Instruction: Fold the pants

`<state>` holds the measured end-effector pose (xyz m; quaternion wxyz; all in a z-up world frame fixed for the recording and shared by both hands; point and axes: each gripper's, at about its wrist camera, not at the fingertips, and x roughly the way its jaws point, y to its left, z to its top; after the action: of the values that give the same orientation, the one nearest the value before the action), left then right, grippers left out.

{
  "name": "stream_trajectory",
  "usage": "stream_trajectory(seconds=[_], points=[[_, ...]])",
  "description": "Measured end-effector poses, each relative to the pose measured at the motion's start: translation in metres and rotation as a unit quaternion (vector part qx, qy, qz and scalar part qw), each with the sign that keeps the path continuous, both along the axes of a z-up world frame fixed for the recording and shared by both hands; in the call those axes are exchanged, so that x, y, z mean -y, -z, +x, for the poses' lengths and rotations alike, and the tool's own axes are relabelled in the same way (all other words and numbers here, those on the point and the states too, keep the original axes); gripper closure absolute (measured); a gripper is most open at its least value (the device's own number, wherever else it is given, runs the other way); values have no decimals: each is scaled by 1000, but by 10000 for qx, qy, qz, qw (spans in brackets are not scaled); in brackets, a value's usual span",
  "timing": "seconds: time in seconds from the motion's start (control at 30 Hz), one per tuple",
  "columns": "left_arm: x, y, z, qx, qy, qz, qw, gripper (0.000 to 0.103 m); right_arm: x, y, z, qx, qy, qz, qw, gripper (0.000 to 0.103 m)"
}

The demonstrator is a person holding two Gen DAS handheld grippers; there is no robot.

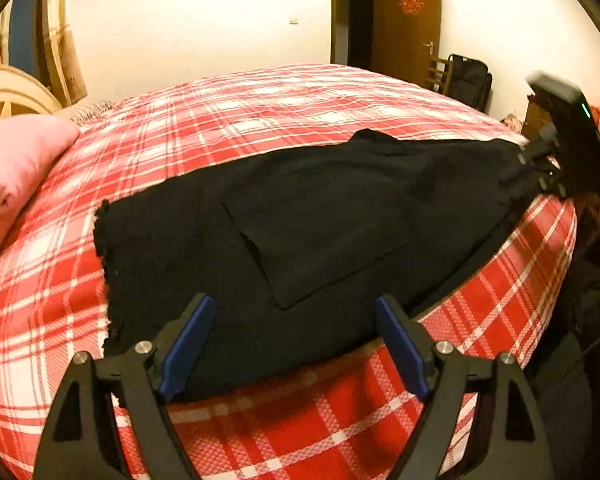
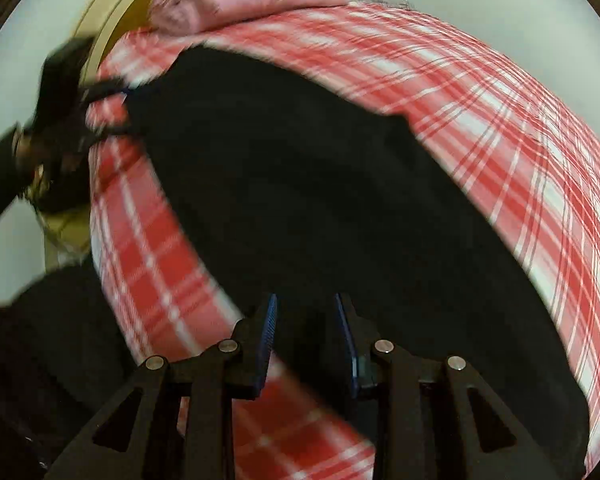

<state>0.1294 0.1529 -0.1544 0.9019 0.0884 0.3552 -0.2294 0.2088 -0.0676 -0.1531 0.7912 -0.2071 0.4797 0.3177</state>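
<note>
Black pants (image 1: 300, 216) lie flat across the red plaid bedsheet (image 1: 236, 104), near a pink pillow (image 1: 16, 156). The left gripper (image 1: 296, 344) spreads wide over their near edge; the right gripper (image 2: 306, 336), fingers narrow, pinches the far-right end

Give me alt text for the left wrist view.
Black pants lie spread across a red plaid bedspread, with the left tool open at their near edge. The right tool is at their far right end, a pink pillow sits at left, and a brown door stands open behind.
</note>
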Motion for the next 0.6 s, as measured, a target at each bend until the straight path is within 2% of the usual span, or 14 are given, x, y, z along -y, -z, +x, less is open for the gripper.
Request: stream_trajectory(seconds=[0.07, 0.17, 0.3, 0.43, 0.53, 0.57, 0.6], points=[[4, 3, 1, 50, -50, 41, 10000, 16, -3, 9, -10, 258, 17, -115, 9996, 72], [9, 2, 3, 101, -140, 31, 9998, 14, -14, 16, -7, 389, 96, -102, 9991, 72], [3, -2, 7, 98, -238, -73, 9996, 10, -27, 24, -11, 689, -41, -324, 9971, 72], [-11, 2, 15, -5, -417, -291, 9987, 9, -30, 21, -19, 802, -239, -479, 9953, 72], [-16, 3, 17, -50, -404, -518, 9978, 9, -30, 23, -16, 835, -155, -479, 9952, 72], [-15, 3, 18, -42, -404, -502, 9979, 9, -30, 23, -14, 829, -124, -445, 9955, 73], [-14, 3, 18, -34, -397, -473, 9981, 9, -31, 23, -14, 815, -112, -411, 9958, 80]])
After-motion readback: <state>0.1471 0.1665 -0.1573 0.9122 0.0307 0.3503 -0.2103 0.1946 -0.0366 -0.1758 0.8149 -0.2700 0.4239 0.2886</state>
